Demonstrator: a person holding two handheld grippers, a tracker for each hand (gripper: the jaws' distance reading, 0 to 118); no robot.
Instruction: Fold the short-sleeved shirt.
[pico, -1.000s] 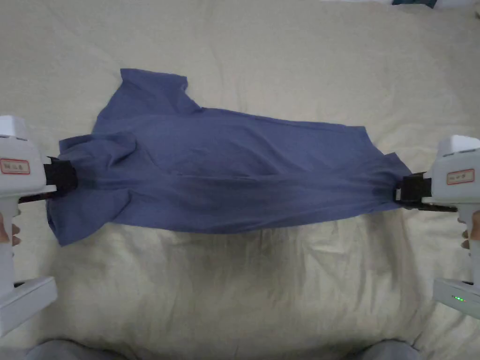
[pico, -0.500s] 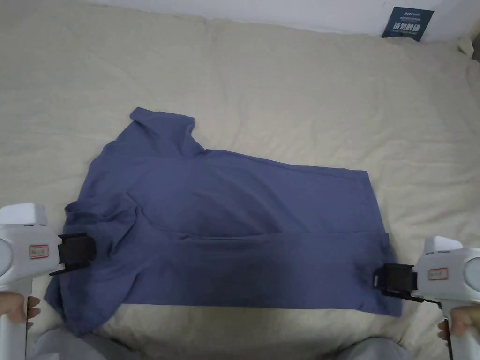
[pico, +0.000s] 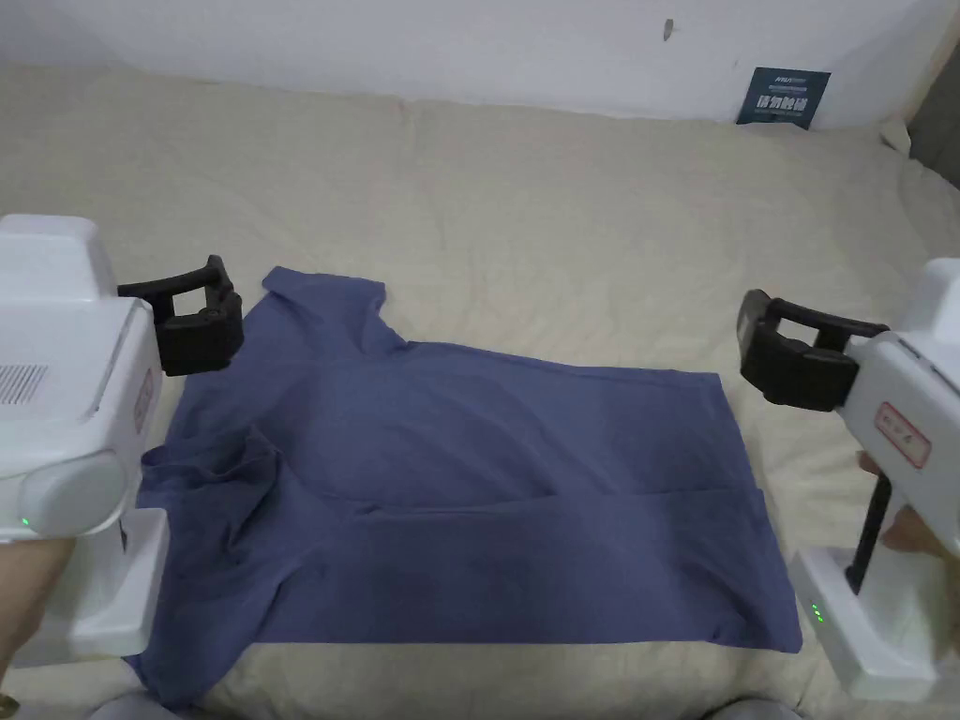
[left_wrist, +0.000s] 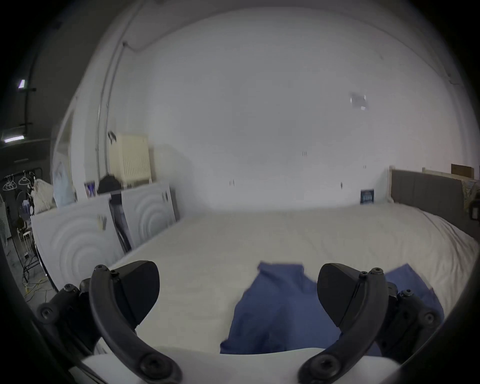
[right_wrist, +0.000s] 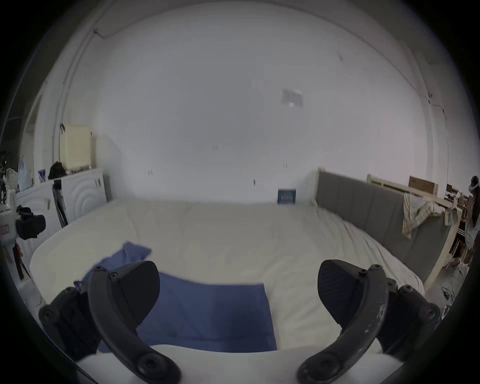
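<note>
The blue shirt lies spread on the bed, folded lengthwise. Both grippers, left and right, hang above it, jaws wide apart and empty. The right gripper view adds a grey headboard.

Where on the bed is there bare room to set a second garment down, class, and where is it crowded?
Bare sheet lies between the blue shirt and the wall, and on the bed to the right of the hem, towards the grey headboard. The near edge is crowded: the shirt reaches almost to it, with the left hand-held gripper and the right hand-held gripper flanking the shirt.
</note>
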